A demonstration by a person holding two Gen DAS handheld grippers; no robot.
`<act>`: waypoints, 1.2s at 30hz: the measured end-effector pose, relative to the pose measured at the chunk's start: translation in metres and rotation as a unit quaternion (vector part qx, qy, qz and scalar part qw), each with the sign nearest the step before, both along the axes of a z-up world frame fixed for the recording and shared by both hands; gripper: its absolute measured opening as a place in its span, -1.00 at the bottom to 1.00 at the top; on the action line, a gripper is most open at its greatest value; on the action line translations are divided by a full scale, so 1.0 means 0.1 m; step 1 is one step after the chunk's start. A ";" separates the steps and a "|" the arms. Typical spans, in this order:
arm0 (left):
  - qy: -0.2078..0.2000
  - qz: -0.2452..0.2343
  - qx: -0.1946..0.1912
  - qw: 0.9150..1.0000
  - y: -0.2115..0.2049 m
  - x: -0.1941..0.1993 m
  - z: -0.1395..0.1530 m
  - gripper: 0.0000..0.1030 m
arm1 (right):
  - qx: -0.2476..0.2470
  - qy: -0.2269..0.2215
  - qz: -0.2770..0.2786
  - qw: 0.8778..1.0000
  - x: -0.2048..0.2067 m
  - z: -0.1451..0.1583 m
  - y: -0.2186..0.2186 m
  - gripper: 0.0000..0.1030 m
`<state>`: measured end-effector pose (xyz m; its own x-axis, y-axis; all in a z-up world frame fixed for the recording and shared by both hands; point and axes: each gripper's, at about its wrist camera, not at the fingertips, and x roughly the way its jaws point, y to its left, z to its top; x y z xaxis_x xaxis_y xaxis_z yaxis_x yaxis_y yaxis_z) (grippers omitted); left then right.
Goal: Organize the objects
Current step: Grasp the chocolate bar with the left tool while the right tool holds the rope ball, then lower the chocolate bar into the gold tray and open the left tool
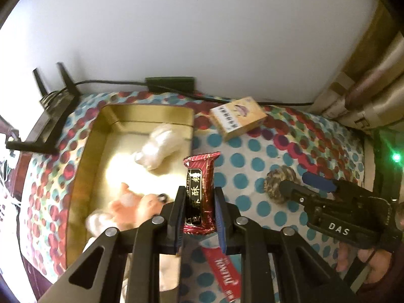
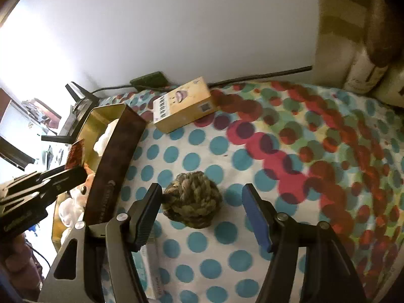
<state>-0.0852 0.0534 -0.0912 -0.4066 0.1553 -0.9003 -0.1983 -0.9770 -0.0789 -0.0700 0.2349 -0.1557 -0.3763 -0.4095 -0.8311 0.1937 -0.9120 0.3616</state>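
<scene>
The left gripper [image 1: 199, 202] is clamped on a red snack bar wrapper [image 1: 200, 176], both pads pressing its long sides. The bar's long axis runs along the fingers, its crimped far end pointing away from the camera toward the wall; it is held above the cloth at the right-hand rim of the gold tin tray [image 1: 106, 131]. In the tray lie a white plush toy [image 1: 159, 149] and an orange plush toy [image 1: 131, 204], partly blurred.

The right gripper [image 2: 202, 197] has its jaws apart, one finger on each side of a braided rope ball [image 2: 192, 200]. The left pad is just beside the ball; whether it touches cannot be told. The right pad stands clear of it.

The ball rests on a polka-dot cloth [image 2: 252, 151] with teal, red and green spots. A yellow carton [image 2: 184, 103] lies flat near the white wall [image 2: 176, 25], with a black cable [image 2: 252, 77] behind it. A red-and-white tube [image 1: 224, 272] lies under the left gripper.
</scene>
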 end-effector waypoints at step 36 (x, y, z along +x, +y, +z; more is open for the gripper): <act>-0.032 0.045 -0.018 0.998 -0.91 0.30 -0.09 -0.59 | 0.020 0.045 -0.028 0.998 0.24 0.42 0.08 -0.39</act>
<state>-0.0548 -0.0377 -0.1003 -0.3580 0.0881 -0.9295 -0.1050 -0.9930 -0.0537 -0.0456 0.2426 -0.1136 -0.4711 -0.3529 -0.8084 0.1727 -0.9356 0.3078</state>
